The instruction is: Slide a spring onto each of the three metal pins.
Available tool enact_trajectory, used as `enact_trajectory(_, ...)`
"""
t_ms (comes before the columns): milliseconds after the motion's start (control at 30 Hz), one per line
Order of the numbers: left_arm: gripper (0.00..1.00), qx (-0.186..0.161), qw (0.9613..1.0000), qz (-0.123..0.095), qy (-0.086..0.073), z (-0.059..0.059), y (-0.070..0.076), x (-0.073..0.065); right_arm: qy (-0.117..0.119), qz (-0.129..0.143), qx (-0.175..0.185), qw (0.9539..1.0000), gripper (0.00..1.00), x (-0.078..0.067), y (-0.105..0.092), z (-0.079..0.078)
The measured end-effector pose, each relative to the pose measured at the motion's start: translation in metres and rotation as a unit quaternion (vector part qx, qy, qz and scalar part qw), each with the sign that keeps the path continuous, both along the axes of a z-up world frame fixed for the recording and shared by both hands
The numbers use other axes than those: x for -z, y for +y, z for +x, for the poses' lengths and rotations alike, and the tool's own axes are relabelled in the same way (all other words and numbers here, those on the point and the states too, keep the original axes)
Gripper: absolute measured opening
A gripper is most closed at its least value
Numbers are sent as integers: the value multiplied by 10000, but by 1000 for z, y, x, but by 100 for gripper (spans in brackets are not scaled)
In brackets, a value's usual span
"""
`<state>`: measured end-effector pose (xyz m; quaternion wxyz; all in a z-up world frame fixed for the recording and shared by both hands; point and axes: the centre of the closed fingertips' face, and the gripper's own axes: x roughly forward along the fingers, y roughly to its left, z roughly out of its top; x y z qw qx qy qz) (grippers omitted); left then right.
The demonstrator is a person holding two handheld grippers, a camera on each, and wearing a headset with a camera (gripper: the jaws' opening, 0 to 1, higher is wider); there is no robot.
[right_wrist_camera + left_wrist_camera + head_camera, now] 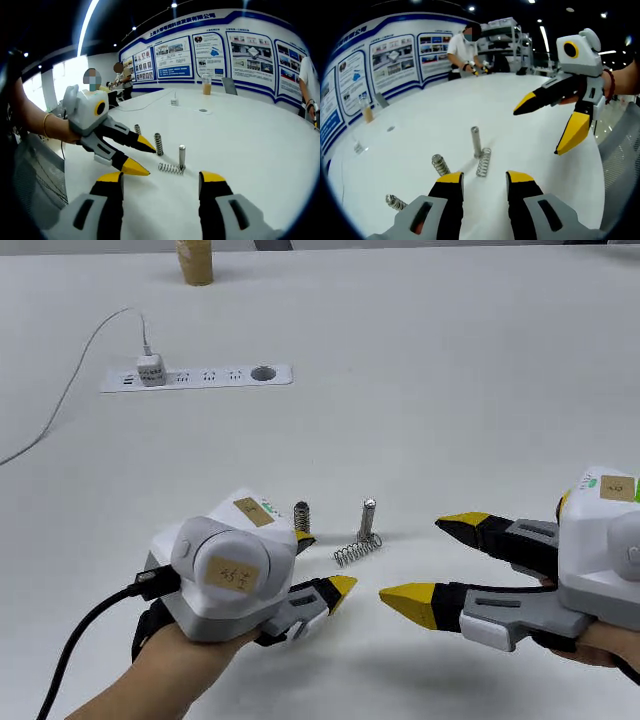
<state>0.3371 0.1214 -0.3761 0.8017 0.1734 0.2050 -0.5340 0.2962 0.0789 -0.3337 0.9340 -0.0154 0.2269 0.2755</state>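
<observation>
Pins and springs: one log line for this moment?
sprung pins: two | bare pin: one, loose spring lying at base | left claw: open | right claw: open

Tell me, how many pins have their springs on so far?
Done: the middle pin and the end pin wear springs. In hand: nothing; left tool and right tool are open. Still to do: the bare pin, its loose spring lying beside it.
</observation>
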Motion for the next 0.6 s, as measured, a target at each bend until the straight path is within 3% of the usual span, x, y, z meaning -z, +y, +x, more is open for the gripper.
enact_trajectory(600,24,196,9992,350,-12,6,-18,21,117,151,338,9992,58,9,-9,-3)
